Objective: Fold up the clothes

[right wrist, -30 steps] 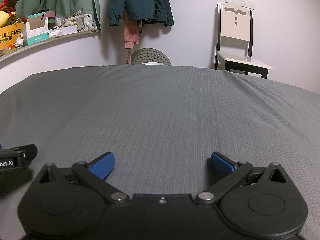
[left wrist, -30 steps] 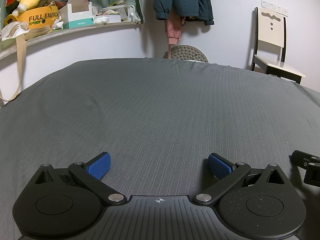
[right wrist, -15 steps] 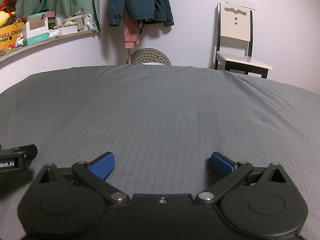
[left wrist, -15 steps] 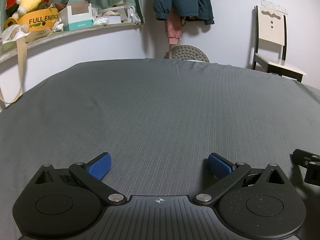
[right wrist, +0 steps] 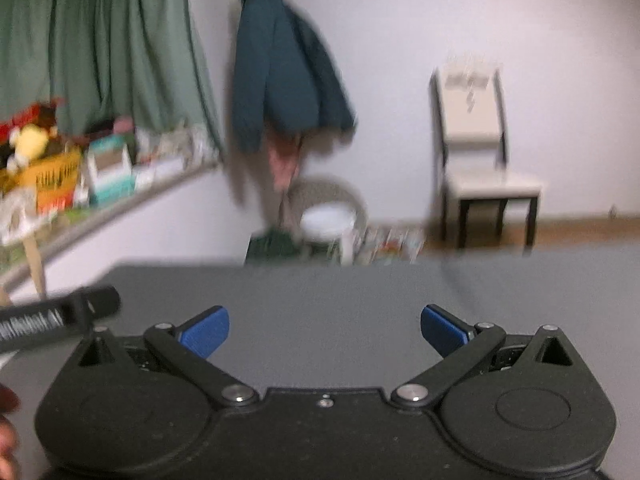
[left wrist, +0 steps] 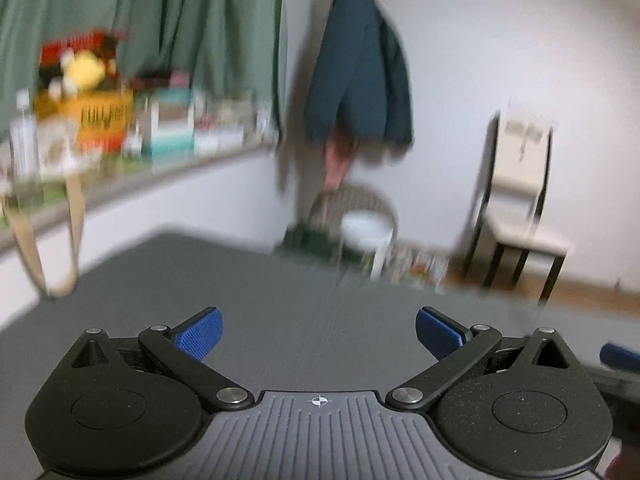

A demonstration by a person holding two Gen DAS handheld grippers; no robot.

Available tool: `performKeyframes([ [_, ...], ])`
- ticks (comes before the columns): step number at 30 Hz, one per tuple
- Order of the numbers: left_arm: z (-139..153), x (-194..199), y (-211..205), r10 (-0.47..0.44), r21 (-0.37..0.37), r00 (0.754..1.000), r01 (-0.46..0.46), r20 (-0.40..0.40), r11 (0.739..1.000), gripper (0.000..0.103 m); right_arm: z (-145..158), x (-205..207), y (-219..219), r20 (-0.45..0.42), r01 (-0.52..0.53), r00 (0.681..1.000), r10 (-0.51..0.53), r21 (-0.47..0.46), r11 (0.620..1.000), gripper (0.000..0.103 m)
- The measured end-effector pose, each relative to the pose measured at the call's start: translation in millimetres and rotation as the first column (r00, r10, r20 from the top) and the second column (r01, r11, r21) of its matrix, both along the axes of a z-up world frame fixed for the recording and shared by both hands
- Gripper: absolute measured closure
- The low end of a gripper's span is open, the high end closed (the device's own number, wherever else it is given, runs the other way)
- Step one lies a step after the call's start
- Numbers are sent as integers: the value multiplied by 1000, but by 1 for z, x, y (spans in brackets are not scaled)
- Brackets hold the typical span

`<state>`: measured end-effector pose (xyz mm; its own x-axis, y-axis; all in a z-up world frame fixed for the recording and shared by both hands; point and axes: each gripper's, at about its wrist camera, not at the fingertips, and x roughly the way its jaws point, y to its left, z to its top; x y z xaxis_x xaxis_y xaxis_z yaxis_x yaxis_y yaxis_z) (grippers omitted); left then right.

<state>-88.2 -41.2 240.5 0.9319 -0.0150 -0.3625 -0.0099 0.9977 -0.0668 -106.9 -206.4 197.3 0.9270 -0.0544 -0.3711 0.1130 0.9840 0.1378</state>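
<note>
My left gripper (left wrist: 318,334) is open above the grey bedsheet (left wrist: 280,304), its blue pads wide apart with nothing between them. My right gripper (right wrist: 325,330) is open too, over the same grey bedsheet (right wrist: 320,288). The left gripper's black body (right wrist: 60,316) shows at the left edge of the right wrist view. A blue tip of the right gripper (left wrist: 620,356) shows at the right edge of the left wrist view. No loose garment lies on the sheet in either view. Both views are blurred by motion.
A dark teal jacket (left wrist: 360,80) hangs on the wall over a round white stool (left wrist: 366,228). A cream chair (right wrist: 480,152) stands to the right. A cluttered shelf (left wrist: 112,128) with boxes runs along the left under green curtains (right wrist: 100,48).
Both grippers have risen and tilted up fast: the bed edge has dropped in view, and the floor, stool and chair legs now show. Both stay open.
</note>
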Motion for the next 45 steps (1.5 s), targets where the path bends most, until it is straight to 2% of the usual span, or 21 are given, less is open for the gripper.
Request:
performKeyframes([
  [4, 101, -24, -30, -73, -26, 987, 77, 144, 997, 0, 90, -31, -33, 130, 72, 989, -64, -56, 996, 0],
  [8, 191, -44, -61, -113, -117, 973, 139, 201, 983, 0, 176, -55, -69, 207, 155, 971, -122, -151, 976, 0],
  [10, 220, -62, -67, -133, -138, 971, 162, 201, 977, 0, 207, -69, -80, 217, 194, 964, -151, -192, 962, 0],
  [13, 231, -103, -54, -176, -139, 955, 213, 239, 967, 0, 231, -101, -78, 230, 199, 963, -144, -236, 951, 0],
  [15, 226, -127, -37, -186, -109, 950, 219, 252, 970, 0, 233, -127, -66, 227, 158, 969, -102, -246, 956, 0],
  [19, 204, -174, 19, -164, -65, 959, 183, 231, 981, 0, 218, -176, -37, 209, -4, 977, 50, -215, 977, 0],
  [24, 166, -212, 85, -56, -48, 988, 63, 144, 997, 0, 180, -210, 3, 181, -152, 969, 171, -114, 982, 0],
  [29, 121, -248, 147, 31, -61, 998, -28, 54, 998, 0, 135, -226, 48, 150, -251, 955, 256, -53, 967, 0],
  [35, 56, -308, 195, 81, 4, 997, -81, -13, 997, 0, 88, -244, 88, 80, -395, 917, 392, 21, 919, 0],
  [38, 28, -338, 222, 160, 61, 987, -159, -10, 985, 0, 68, -255, 106, 38, -448, 894, 447, 15, 894, 0],
  [40, 16, -353, 237, 217, 96, 976, -217, 6, 971, 0, 60, -265, 114, 41, -464, 885, 464, -3, 886, 0],
  [44, -7, -371, 267, 376, 120, 927, -373, 0, 920, 0, 52, -275, 125, 69, -495, 865, 496, -34, 868, 0],
  [45, -15, -375, 274, 426, 122, 905, -420, -22, 899, 0, 50, -277, 127, 80, -496, 864, 497, -36, 868, 0],
])
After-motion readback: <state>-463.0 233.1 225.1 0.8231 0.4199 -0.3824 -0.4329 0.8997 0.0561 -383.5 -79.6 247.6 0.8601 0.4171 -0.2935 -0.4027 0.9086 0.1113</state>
